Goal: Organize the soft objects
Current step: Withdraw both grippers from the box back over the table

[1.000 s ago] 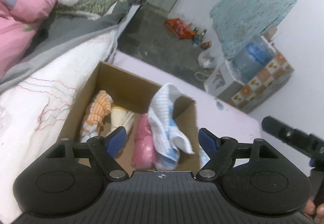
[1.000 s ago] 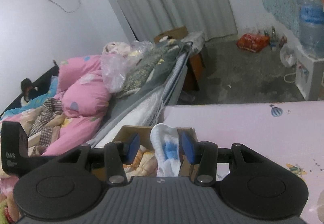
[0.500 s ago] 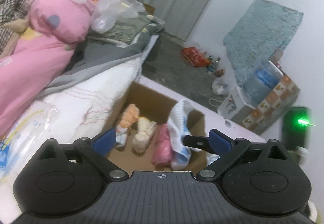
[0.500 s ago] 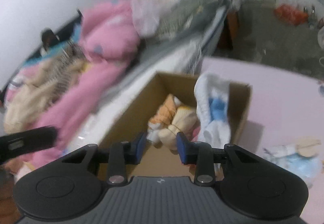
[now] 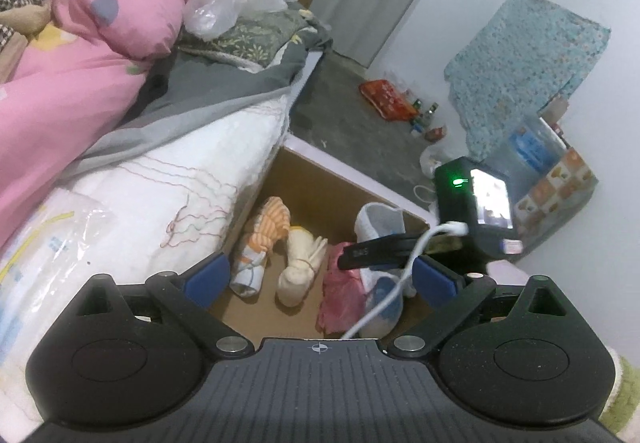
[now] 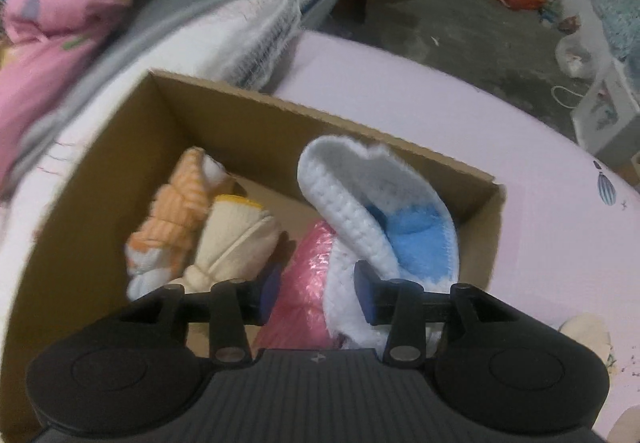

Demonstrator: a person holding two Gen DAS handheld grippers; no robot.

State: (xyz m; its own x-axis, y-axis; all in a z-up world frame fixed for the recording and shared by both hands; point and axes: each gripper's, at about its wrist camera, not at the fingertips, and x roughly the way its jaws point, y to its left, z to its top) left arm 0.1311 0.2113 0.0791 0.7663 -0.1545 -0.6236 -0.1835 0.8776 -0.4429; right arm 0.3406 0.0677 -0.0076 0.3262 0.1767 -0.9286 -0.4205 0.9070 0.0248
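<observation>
Blue pads, right claw [image 6: 316, 293]: spread, straddling the pink bundle [image 6: 302, 283] inside the box [image 6: 400, 141], not pinching it.
Right pad: touching the white-and-blue cloth [image 6: 372, 203].
White-and-blue cloth: standing above the box rim, against the right wall.
Pink bundle: touching that cloth, left of it.
Cream bundle [image 6: 234, 239]: beside the pink one.
Orange striped bundle [image 6: 176, 215]: leftmost, leaning on the cream one.
Left claw [image 5: 320, 279]: spread wide, holding nothing, above the box's near edge.
Box: on the pale pink worktop [image 6: 420, 91], just beside the bed [image 5: 168, 171].
Beyond: pink quilt [image 5: 60, 83] on the bed, grey floor [image 5: 360, 135].
</observation>
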